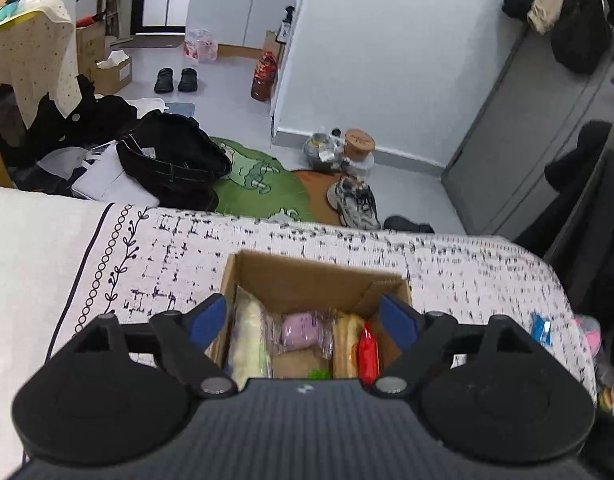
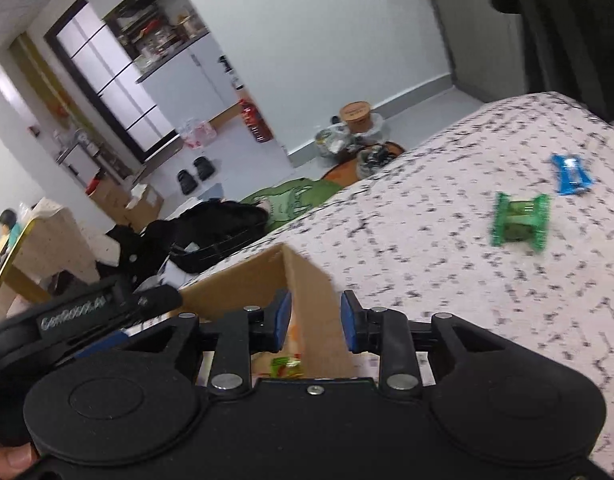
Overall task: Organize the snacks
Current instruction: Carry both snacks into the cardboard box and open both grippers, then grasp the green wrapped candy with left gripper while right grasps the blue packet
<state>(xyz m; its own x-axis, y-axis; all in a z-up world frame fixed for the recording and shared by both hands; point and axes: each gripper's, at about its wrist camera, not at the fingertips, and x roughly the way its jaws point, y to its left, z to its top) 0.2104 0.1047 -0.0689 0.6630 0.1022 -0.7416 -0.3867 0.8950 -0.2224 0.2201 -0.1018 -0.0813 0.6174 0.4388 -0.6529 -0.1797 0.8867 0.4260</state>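
Observation:
A cardboard box (image 1: 307,280) stands on the patterned bedspread (image 1: 167,252). It holds several snacks: a pale yellow packet (image 1: 247,340), a pink wrapped one (image 1: 303,330), a biscuit pack (image 1: 347,344) and a red packet (image 1: 368,350). My left gripper (image 1: 305,320) is open and empty above the box opening. My right gripper (image 2: 316,322) is partly open, its fingers astride the box's right wall (image 2: 315,304), holding nothing. A green-wrapped snack (image 2: 519,220) and a blue one (image 2: 571,174) lie on the bed to the right. A green packet (image 2: 287,366) shows inside the box.
The bed edge (image 1: 267,218) drops to a floor with black bags (image 1: 171,160), a green rug (image 1: 263,184), sneakers (image 1: 355,200) and a jar (image 1: 359,144). A grey cabinet (image 1: 527,140) stands right. The left gripper body (image 2: 87,312) is at left of the right wrist view.

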